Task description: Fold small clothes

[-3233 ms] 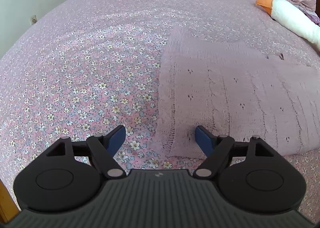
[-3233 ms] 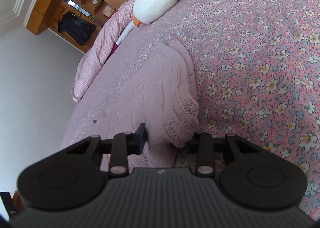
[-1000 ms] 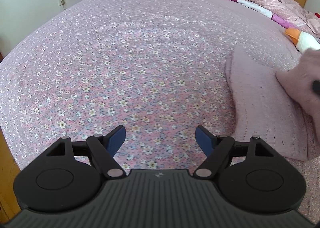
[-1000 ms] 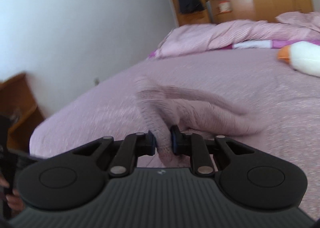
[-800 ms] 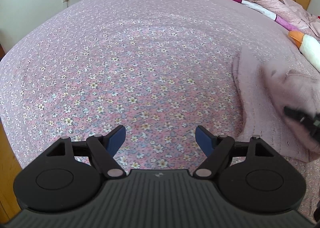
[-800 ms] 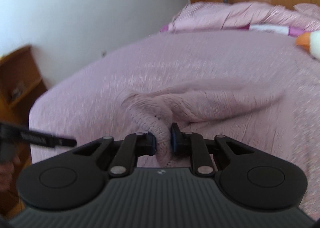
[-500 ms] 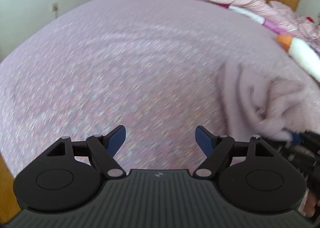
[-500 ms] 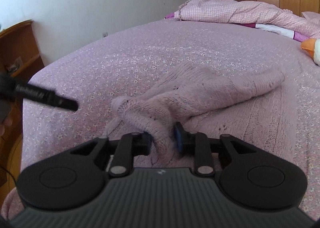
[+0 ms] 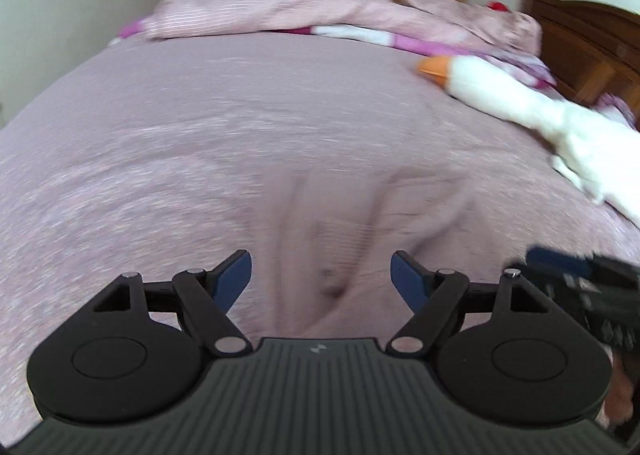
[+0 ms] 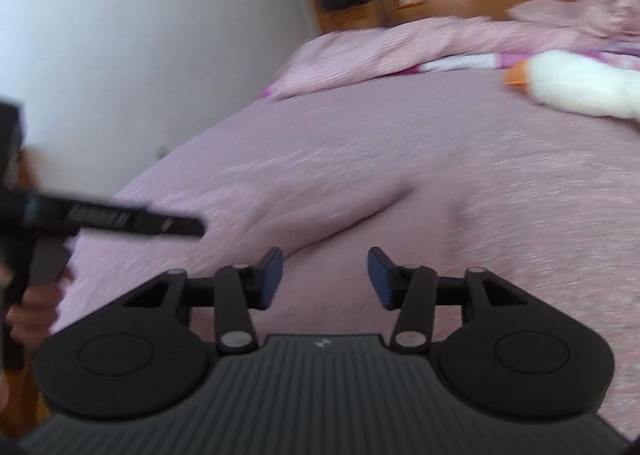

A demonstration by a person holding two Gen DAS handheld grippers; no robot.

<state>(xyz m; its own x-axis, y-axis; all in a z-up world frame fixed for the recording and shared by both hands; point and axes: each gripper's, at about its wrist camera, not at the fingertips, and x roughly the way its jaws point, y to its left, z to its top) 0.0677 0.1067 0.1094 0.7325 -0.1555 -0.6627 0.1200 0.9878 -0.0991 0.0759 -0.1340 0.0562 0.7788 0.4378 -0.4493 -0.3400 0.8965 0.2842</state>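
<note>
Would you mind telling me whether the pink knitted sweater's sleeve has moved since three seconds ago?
Yes. The pink knitted sweater's sleeve now lies folded across the sweater body, away from the white plush goose; the right gripper has just opened, releasing it.

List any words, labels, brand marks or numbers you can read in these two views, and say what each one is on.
No text can be read.
White lettering on the left claw's arm, seen from the right wrist view: too blurred to read.
Pale markings on the right claw, seen from the left wrist view: too blurred to read.
Small pale emblem on each camera mount: a symbol, no letters.
</note>
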